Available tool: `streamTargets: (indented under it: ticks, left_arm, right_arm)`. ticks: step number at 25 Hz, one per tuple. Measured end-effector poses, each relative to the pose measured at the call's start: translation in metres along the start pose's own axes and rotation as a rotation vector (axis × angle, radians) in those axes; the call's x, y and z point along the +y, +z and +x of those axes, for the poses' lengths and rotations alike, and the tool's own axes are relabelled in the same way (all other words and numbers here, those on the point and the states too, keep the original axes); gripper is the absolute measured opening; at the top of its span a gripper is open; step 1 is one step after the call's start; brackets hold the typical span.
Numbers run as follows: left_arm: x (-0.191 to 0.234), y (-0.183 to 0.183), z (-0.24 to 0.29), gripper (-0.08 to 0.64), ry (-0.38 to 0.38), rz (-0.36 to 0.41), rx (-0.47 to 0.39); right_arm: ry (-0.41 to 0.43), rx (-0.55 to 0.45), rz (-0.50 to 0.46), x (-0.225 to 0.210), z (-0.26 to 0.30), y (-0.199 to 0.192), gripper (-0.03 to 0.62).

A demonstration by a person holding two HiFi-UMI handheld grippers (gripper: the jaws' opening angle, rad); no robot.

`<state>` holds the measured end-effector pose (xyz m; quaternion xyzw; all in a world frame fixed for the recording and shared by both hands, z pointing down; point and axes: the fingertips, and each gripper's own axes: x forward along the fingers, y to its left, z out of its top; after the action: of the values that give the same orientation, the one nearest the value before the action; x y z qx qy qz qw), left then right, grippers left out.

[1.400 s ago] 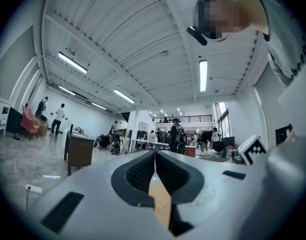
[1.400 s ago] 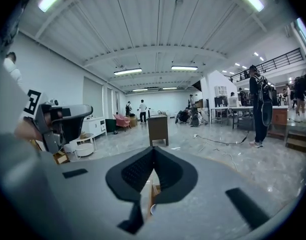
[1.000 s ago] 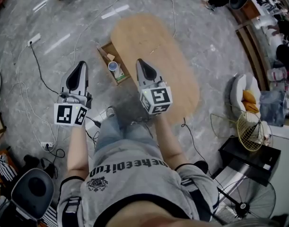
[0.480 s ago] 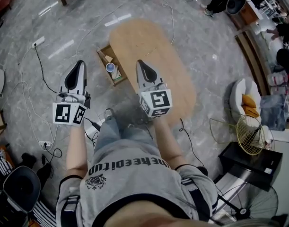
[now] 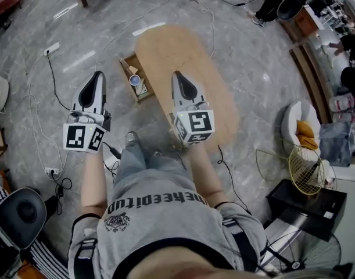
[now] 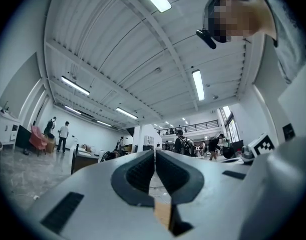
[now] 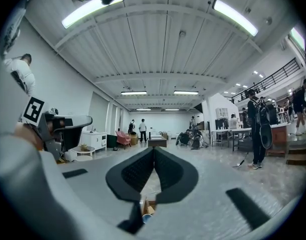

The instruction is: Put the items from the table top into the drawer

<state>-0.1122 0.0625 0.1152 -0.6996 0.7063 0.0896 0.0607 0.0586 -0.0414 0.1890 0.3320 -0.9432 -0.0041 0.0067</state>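
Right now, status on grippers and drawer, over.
Left gripper shut, empty. Right gripper shut, empty. Drawer open beside table, cup inside; no items seen on table top. Nothing blocking the drawer.

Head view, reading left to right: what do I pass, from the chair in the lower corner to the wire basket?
black chair → left gripper → open drawer → right gripper → yellow wire basket. The wooden table overlaps the drawer and right gripper, so it has no clear place.
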Motion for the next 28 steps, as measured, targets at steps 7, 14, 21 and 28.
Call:
streamTargets:
  ticks: [7,14,21,28]
  left_arm:
    - [-0.008,0.006,-0.016,0.012,0.027,0.001,-0.009]
    - [-0.02,0.017,-0.027,0.012,0.029,0.026,-0.03]
    - [-0.025,0.023,-0.034,0.012,0.028,0.036,-0.043]
    - [-0.029,0.031,-0.041,0.012,0.041,0.032,-0.059]
  right_arm:
    - [-0.001,-0.022,-0.013,0.002,-0.02,0.009,0.003]
    - [-0.005,-0.043,-0.019,0.007,-0.036,0.018,0.003]
    - [-0.009,-0.051,-0.019,0.01,-0.044,0.022,0.003]
    - [-0.001,-0.058,-0.014,0.011,-0.052,0.026,0.003]
